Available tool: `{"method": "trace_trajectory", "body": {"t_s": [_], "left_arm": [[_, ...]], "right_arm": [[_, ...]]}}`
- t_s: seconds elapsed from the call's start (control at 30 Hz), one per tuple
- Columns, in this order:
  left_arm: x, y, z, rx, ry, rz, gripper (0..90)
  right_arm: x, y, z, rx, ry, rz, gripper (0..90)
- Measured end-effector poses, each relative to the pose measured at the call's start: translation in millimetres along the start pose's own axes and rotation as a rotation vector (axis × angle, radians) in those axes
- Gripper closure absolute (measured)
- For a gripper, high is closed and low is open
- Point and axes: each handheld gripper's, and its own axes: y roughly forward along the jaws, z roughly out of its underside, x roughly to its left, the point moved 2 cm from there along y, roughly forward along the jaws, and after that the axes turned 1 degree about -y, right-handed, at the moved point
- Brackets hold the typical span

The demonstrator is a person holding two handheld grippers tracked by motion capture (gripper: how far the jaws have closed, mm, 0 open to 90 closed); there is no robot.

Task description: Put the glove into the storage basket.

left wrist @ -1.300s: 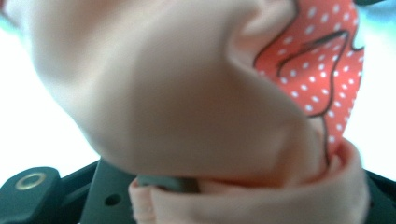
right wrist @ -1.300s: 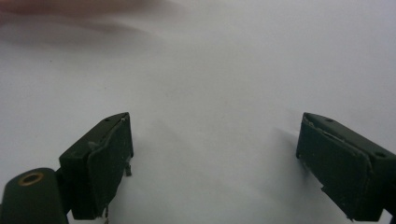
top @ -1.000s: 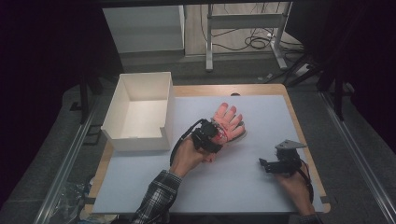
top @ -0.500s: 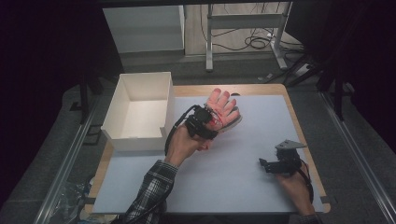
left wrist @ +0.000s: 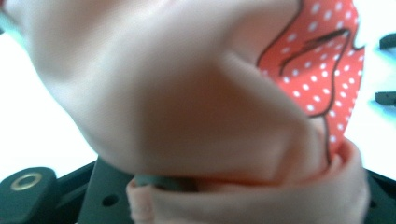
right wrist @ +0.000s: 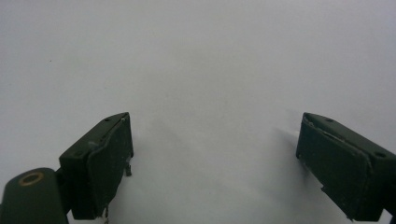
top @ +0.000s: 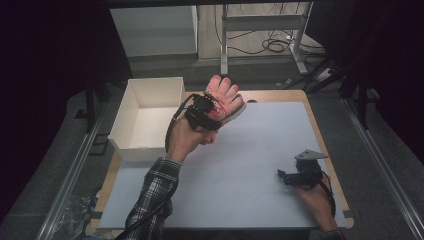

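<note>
The left gripper (top: 216,111) had its jaws pressed tight on a pink glove (top: 225,97), at the cuff end. In the left gripper view the glove (left wrist: 196,93) hung very close to the camera, with a red dotted patch on it and the folded cuff at the bottom.

Compared with one second before, the glove was no longer flat on the mat (top: 250,165). It had been lifted off the surface and carried toward the far edge of the mat and a little toward the white box (top: 145,117). Now it hung in the air just beside the box, at the box's right far corner, with its fingers pointing up and away. It did not touch the box.

The right gripper (top: 285,176) had not moved. It rested low over the mat, well apart from the box, near the mat's right side. In the right gripper view its jaws stood wide apart, with nothing between them, over the bare mat (right wrist: 210,70).

The pick seemed finished. Probably the glove was going to the box, which looked empty, so what remained was to bring it over the opening and release it.
</note>
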Motion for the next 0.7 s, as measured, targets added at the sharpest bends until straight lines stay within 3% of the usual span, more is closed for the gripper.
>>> {"method": "trace_trajectory", "body": {"t_s": [0.5,0.6,0.7], "left_arm": [[42.7,-34.3,-4.9,-0.035,-0.091,-0.089,50.6],[54.7,-43.7,-2.1,-0.047,-0.111,-0.132,50.4],[61.1,-47.7,0.1,-0.048,-0.122,-0.148,50.2]], "right_arm": [[-0.1,0.1,0.0,-0.001,-0.001,0.000,11.2],[0.0,0.1,0.0,0.000,-0.001,0.000,11.2],[0.0,0.1,0.0,0.000,-0.001,0.000,11.2]]}}
